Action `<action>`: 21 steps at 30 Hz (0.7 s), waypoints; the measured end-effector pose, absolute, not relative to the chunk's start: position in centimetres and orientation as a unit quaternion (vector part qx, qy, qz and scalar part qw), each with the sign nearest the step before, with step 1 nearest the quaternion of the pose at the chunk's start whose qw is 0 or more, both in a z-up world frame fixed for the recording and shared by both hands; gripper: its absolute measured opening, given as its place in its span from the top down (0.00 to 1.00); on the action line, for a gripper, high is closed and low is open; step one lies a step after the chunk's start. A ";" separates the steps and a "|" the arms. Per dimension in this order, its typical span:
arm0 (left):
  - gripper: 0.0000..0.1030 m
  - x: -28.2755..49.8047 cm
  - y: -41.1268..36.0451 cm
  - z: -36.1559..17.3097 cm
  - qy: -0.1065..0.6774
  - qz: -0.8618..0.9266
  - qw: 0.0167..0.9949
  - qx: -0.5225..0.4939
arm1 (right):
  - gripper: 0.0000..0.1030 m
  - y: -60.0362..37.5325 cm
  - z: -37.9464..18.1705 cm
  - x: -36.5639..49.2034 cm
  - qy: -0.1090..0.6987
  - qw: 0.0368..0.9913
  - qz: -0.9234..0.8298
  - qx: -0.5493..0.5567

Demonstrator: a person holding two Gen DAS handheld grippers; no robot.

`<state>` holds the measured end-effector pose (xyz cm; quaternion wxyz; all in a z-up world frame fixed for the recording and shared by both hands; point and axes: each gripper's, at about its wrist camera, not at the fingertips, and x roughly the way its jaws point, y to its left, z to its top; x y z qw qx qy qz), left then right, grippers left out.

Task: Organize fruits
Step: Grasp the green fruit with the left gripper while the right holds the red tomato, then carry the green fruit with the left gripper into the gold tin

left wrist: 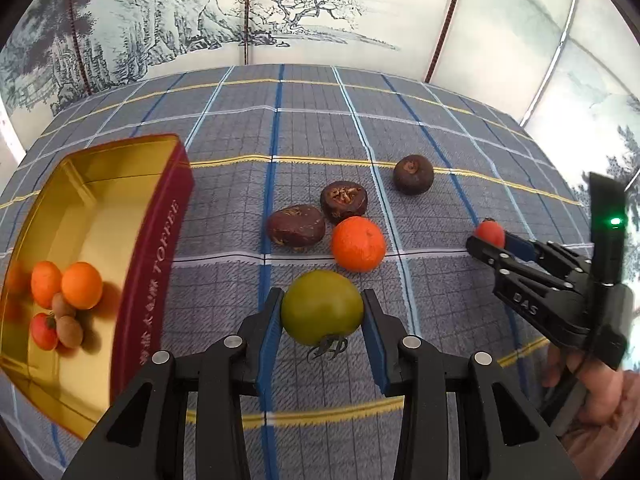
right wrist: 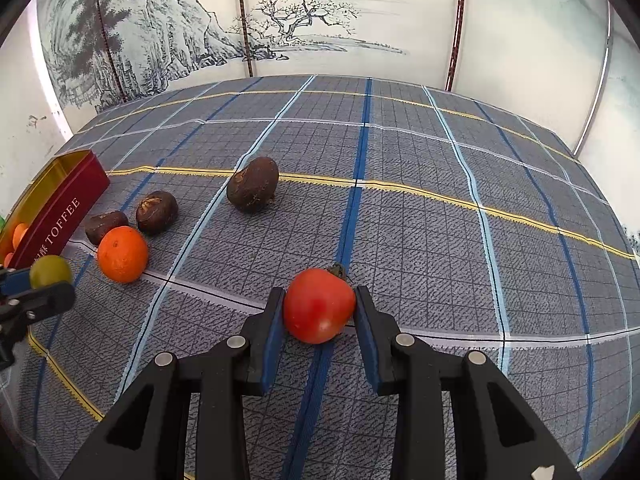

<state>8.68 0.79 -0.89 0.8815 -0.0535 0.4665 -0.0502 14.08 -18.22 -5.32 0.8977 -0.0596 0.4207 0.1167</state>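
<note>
My left gripper (left wrist: 322, 316) is shut on a green tomato (left wrist: 322, 306), stem down, just above the checked cloth. A red tomato (right wrist: 319, 305) sits between the blue pads of my right gripper (right wrist: 319, 312), which is shut on it; the same gripper (left wrist: 489, 237) and red tomato (left wrist: 489, 233) show at the right of the left wrist view. Left of the green tomato lies an open red and gold toffee tin (left wrist: 160, 248) holding two oranges, a small red tomato and brown longans. On the cloth lie an orange (left wrist: 358, 244) and three dark brown fruits (left wrist: 296, 225).
The checked blue-grey tablecloth (right wrist: 440, 208) covers the whole table. A painted landscape screen (right wrist: 304, 24) stands behind the far edge. A person's hand (left wrist: 600, 392) holds the right gripper. The cloth to the right of the fruits is bare.
</note>
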 end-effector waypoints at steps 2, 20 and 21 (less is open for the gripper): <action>0.62 8.2 1.2 -0.2 0.460 -0.050 0.885 -0.057 | 0.69 -18.2 -5.3 14.1 0.421 0.898 0.117 -0.059; 0.62 5.7 9.3 3.0 0.435 0.013 0.898 -0.073 | 0.69 -18.2 -5.3 14.1 0.421 0.898 0.116 -0.059; 0.62 5.6 9.8 2.9 0.436 0.019 0.897 -0.074 | 0.69 -18.2 -5.3 14.0 0.421 0.898 0.116 -0.059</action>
